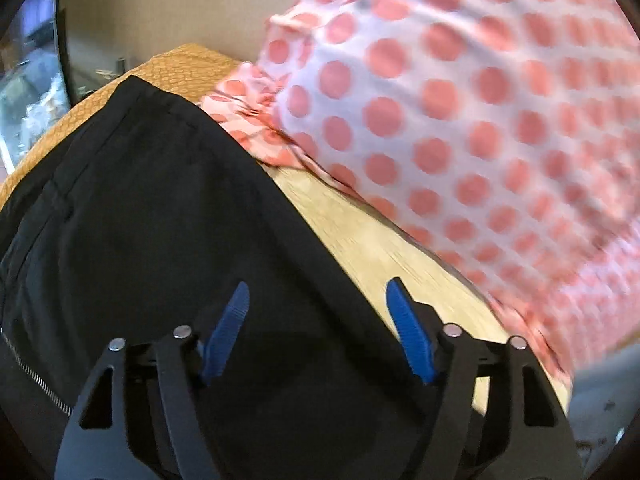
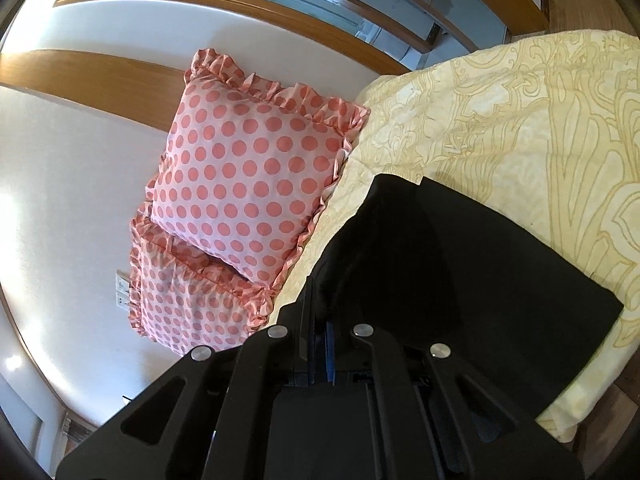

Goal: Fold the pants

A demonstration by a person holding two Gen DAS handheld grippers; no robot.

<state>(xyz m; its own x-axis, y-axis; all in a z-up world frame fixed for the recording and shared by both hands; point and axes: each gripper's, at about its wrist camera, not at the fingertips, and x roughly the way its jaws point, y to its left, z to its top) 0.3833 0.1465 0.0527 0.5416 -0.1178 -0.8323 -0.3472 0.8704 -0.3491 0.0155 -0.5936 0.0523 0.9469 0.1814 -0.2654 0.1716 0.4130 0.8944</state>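
The black pants lie on the pale yellow bed cover, with a metal zipper showing at the far left. My left gripper hovers over the pants' right edge, its blue pads standing well apart and pressing on nothing. In the right wrist view the pants lie as a flat dark panel on the patterned cover. A fold of the cloth rises into my right gripper, whose jaws are shut on it.
A white pillow with red dots fills the upper right, close beside the pants. In the right wrist view it leans on a white wall, with a second such pillow beside it. An orange patterned cloth lies beyond the pants.
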